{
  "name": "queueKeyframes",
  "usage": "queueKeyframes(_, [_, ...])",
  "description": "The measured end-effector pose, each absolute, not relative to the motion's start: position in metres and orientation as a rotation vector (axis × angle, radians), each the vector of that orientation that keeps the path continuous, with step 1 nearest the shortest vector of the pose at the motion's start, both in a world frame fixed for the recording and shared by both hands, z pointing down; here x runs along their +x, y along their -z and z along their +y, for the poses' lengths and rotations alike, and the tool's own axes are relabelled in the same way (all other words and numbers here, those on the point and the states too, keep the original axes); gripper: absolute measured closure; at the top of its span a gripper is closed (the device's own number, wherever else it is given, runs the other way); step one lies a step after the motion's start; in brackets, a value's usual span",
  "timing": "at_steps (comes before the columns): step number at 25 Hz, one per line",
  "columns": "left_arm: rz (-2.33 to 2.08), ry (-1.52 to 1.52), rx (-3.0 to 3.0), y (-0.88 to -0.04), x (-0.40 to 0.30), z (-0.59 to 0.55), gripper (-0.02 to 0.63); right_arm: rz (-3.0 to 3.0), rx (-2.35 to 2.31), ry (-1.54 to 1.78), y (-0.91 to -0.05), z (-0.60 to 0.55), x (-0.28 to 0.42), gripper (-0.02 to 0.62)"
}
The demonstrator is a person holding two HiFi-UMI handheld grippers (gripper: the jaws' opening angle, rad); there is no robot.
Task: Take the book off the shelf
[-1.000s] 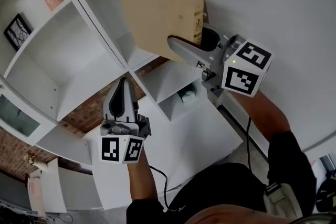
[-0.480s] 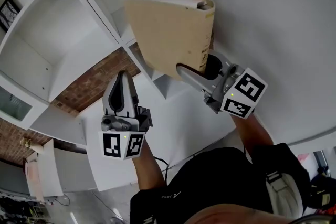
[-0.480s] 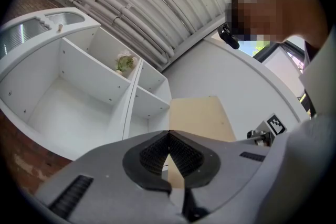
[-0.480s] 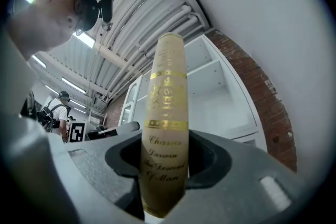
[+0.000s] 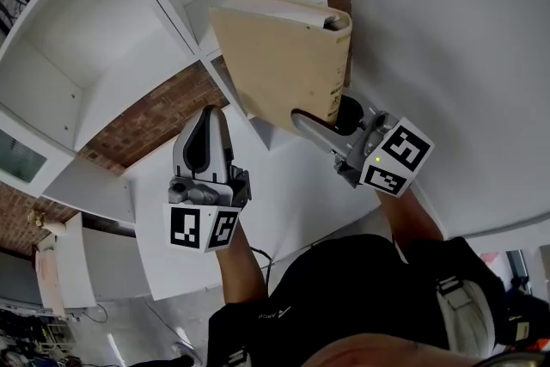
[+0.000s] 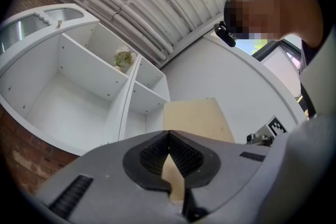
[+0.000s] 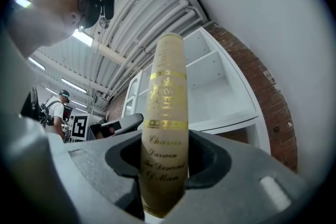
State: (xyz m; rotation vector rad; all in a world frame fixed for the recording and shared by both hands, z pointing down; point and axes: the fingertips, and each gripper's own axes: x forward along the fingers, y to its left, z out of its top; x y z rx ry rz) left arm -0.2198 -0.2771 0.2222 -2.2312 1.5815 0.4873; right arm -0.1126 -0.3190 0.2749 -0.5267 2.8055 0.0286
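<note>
A tan hardback book (image 5: 275,56) is out of the white cubby shelf (image 5: 129,30) and stands in the air in front of it. My right gripper (image 5: 320,114) is shut on the book's lower spine end. The right gripper view shows the jaws (image 7: 165,160) clamping the spine (image 7: 165,113), which carries gold lettering. My left gripper (image 5: 208,118) hovers to the left of the book with its jaws together and nothing in them. In the left gripper view the shut tips (image 6: 169,136) point toward the book's cover (image 6: 197,118).
A brick wall (image 5: 155,116) shows behind and below the shelf, and a plain white wall (image 5: 447,30) lies to the right. A small plant (image 6: 123,59) sits in an upper cubby. Another person (image 7: 59,105) stands far off in the right gripper view.
The right gripper has carried the book away from the shelf and closer to the person. The shelf has slid up and left in the head view. The left gripper stays shut beside the book.
</note>
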Motion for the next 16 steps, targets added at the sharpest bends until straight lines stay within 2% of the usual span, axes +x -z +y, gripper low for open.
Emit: queueKeyframes(16, [1.572, -0.487, -2.245, -0.2216, -0.2193, -0.2784, 0.607, 2.803, -0.531, -0.012, -0.2745, -0.3173, -0.1126, 0.403])
